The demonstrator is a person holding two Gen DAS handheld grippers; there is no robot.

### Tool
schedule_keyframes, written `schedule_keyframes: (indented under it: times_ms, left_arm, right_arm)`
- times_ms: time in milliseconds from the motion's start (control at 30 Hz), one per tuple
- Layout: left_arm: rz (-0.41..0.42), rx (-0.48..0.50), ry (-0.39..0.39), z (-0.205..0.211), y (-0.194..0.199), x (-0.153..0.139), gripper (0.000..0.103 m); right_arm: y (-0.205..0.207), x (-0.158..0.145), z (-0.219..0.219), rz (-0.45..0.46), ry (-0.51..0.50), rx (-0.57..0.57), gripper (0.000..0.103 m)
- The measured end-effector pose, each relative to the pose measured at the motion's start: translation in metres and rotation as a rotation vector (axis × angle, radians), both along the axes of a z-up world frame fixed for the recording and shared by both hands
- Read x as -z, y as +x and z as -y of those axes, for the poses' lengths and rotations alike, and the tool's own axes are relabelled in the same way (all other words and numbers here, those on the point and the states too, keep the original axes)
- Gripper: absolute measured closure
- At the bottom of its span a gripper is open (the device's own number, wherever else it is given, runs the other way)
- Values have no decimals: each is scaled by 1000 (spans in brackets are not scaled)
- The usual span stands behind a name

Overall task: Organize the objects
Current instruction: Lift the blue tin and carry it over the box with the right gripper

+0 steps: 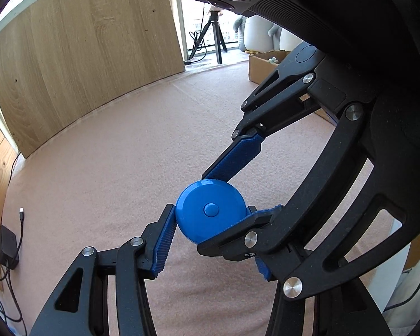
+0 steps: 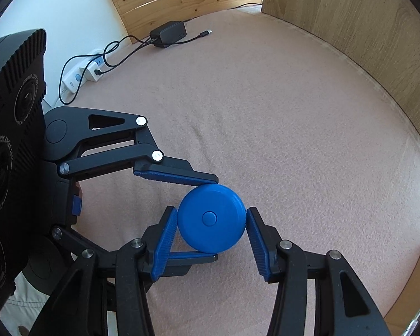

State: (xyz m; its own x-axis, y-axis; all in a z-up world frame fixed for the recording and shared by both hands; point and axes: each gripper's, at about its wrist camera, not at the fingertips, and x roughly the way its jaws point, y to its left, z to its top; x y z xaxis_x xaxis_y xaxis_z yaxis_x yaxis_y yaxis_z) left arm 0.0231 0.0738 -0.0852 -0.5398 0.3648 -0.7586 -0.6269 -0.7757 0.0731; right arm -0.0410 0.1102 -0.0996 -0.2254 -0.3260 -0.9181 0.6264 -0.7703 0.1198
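Observation:
A round blue disc with a centre button [image 1: 210, 210] is held above a pink blanket [image 1: 126, 154]. Both grippers close on it at right angles. My left gripper [image 1: 210, 218] presses it from left and right in the left wrist view. My right gripper [image 2: 212, 219] grips its sides in the right wrist view, where the disc [image 2: 211, 218] fills the gap between the blue pads [image 2: 165, 240]. The left gripper's fingers [image 2: 179, 177] touch the disc's top and bottom edges there.
A black charger with a USB cable [image 2: 169, 36] lies at the blanket's far edge, beside a white power strip [image 2: 78, 79]. Wooden panels [image 1: 84, 42] border the blanket. A cardboard box [image 1: 265, 64] and a tripod [image 1: 212, 36] stand beyond.

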Motion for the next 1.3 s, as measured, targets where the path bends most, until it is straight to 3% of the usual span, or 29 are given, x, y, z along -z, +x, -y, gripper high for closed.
schedule_keyframes:
  times_ms: [567, 1300]
  left_arm:
    - [-72, 91, -4, -55, -7, -36, 49]
    - [-150, 431, -13, -260, -20, -74, 49]
  right_arm:
    - [11, -39, -42, -85, 9, 80, 57]
    - [56, -80, -231, -177, 26, 402, 57]
